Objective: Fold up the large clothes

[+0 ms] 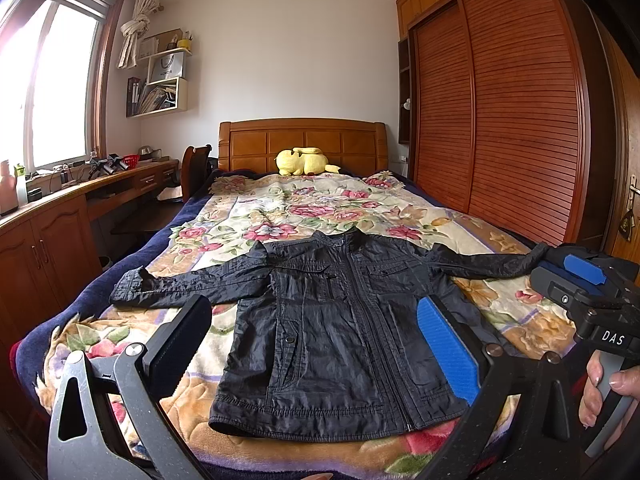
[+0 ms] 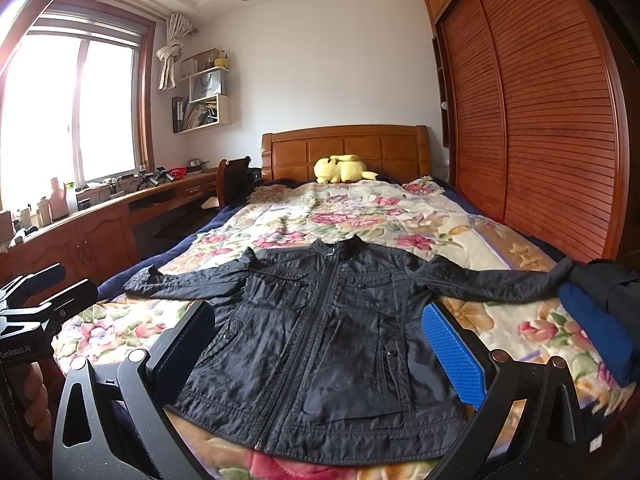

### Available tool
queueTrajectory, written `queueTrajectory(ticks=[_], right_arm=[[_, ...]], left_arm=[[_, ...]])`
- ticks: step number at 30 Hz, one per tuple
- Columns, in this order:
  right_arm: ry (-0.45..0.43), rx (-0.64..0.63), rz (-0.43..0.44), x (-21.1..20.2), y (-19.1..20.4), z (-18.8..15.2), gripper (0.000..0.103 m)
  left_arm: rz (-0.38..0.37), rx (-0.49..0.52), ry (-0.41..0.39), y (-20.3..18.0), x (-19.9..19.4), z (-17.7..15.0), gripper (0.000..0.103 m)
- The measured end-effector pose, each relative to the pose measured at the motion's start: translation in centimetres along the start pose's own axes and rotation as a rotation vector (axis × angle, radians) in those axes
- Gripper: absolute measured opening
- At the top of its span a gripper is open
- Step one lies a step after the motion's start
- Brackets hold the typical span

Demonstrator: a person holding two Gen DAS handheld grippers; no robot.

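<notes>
1 black zip jacket (image 1: pixel 340 320) lies flat, front up, on the bed's floral blanket (image 1: pixel 280 208), near the foot end. Zip closed, collar toward the headboard (image 1: pixel 304 140), hem toward the cameras. Both sleeves spread out sideways, 1 each way; 2 chest pockets and 2 lower snap pockets visible.

2 hand-held grippers, both above the foot of the bed, neither touching the jacket. Left hand-held gripper (image 1: pixel 316 356): fingers spread wide, nothing between them but the jacket seen beyond; 1 black pad (image 1: pixel 180 344) and 1 blue pad (image 1: pixel 448 352). Right hand-held gripper (image 2: pixel 320 356): likewise spread wide, empty, 1 black pad and 1 blue pad (image 2: pixel 454 354). In the left wrist view the right gripper body shows at the right edge w/ "DAS" lettering, a hand (image 1: pixel 608 388) on its trigger. In the right wrist view the left unit shows at the left edge, lettered "GenRobot.AI".

By the right sleeve end, at the bed's right edge: 1 pile of dark and blue clothing (image 2: pixel 592 320); the cuff reaches it, contact can't be told.

1 yellow plush toy (image 1: pixel 304 162) at the headboard. 1 louvred wooden wardrobe (image 1: pixel 500 100) on the right, 2 sliding doors seen. Left side: 1 window (image 1: pixel 48 88), 1 tied curtain, wall shelves (image 1: pixel 160 76), long wooden bench (image 1: pixel 80 192) w/ bottles, 1 red basket, small clutter. 1 chair (image 1: pixel 196 168) beside the bed.
</notes>
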State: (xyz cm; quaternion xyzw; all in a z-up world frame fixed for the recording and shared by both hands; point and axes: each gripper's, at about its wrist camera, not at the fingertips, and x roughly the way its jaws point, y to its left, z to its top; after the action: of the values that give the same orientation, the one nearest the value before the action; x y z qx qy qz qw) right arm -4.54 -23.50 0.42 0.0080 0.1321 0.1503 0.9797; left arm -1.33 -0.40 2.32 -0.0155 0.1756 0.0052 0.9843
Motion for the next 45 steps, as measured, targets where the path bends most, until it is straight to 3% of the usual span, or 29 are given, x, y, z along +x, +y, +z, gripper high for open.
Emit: queueTrajectory(ticks=[14,24,33,45], right_arm=[[0.020,-0.008,0.016,0.9,0.3,-0.5,0.103],[0.084,-0.023,0.047,5.1,1.9,-1.1,0.103],[0.148,-0.059,0.117,11.9,3.7,-1.3,0.103],[0.225,-0.135,0.247,24.0,8.0,-0.3,0.103]], left_arm=[[0.023,-0.004,0.030,0.5,0.6,-0.8,0.103],[0.059,-0.041,0.101,3.6,3.9,-3.5,0.103],[0.109,-0.049,0.143,8.9,8.2,-6.3,0.103],[0.230,-0.128,0.234,20.6,14.9,-7.3,0.103]])
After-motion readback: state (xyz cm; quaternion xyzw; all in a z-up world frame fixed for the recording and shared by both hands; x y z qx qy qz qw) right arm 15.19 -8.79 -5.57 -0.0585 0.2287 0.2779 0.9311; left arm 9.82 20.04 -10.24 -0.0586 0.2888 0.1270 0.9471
